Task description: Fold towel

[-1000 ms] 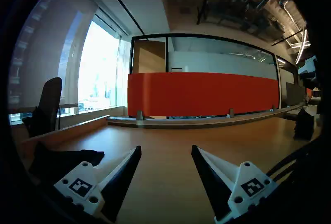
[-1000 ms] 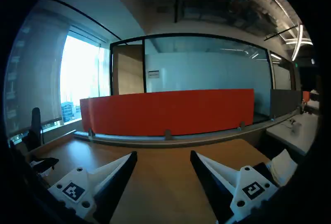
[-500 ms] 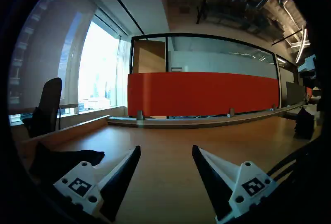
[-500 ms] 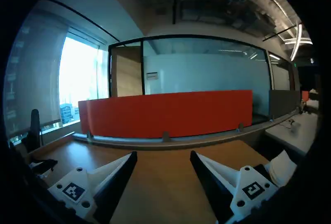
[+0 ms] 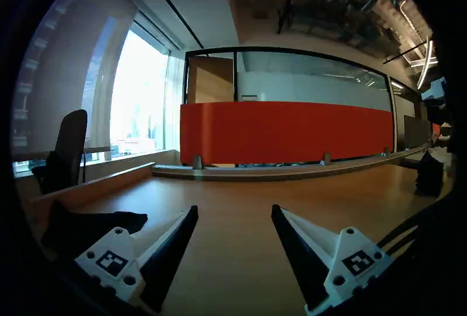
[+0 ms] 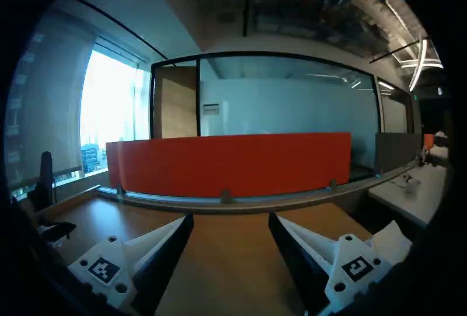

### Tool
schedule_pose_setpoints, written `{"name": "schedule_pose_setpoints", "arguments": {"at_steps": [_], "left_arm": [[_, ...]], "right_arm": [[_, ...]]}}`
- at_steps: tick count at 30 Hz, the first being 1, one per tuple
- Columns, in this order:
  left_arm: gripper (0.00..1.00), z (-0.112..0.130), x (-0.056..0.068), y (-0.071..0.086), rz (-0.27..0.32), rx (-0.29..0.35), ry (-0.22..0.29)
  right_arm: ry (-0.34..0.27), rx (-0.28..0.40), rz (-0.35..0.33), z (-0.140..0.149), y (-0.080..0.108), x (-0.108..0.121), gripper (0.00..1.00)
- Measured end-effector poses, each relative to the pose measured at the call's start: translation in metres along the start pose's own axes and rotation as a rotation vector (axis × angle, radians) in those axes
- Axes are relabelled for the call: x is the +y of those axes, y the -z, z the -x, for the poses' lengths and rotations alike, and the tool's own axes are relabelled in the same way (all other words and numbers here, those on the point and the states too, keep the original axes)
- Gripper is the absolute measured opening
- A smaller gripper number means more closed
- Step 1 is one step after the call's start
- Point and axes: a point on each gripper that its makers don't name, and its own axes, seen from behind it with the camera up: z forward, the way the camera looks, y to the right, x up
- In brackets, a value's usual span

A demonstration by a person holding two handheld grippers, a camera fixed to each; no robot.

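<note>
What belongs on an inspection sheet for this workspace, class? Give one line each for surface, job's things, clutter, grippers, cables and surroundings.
Surface: wooden desk, running ahead to the divider.
Job's things: dark cloth, perhaps the towel, crumpled at the desk's left; not held.
Clutter: dark object far right; white item beside the right gripper's finger.
Grippers: left gripper open, empty; right gripper open, empty.
Cables: black cables at lower right.
Surroundings: orange divider, window, office chair.

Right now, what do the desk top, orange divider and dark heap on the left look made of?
Desk top: wood or wood-look laminate, smooth satin, warm brown with soft glare.
Orange divider: matte, even colour; fabric or painted board, cannot tell.
Dark heap: soft cloth, limp folds, no shine.
</note>
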Motion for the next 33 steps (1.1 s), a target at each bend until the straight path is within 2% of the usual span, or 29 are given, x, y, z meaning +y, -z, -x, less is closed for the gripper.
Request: {"name": "schedule_pose_setpoints", "arguments": {"at_steps": [9, 14, 33], "left_arm": [[0.93, -0.001, 0.000, 0.001, 0.000, 0.000, 0.000], [0.93, -0.001, 0.000, 0.001, 0.000, 0.000, 0.000], [0.93, -0.002, 0.002, 0.001, 0.000, -0.001, 0.000]], "right_arm": [[0.015, 0.037, 0.047, 0.003, 0.000, 0.024, 0.99], [-0.002, 0.050, 0.050, 0.016, 0.002, 0.026, 0.99], [-0.033, 0.081, 0.045, 0.110, 0.003, 0.032, 0.99]]}}
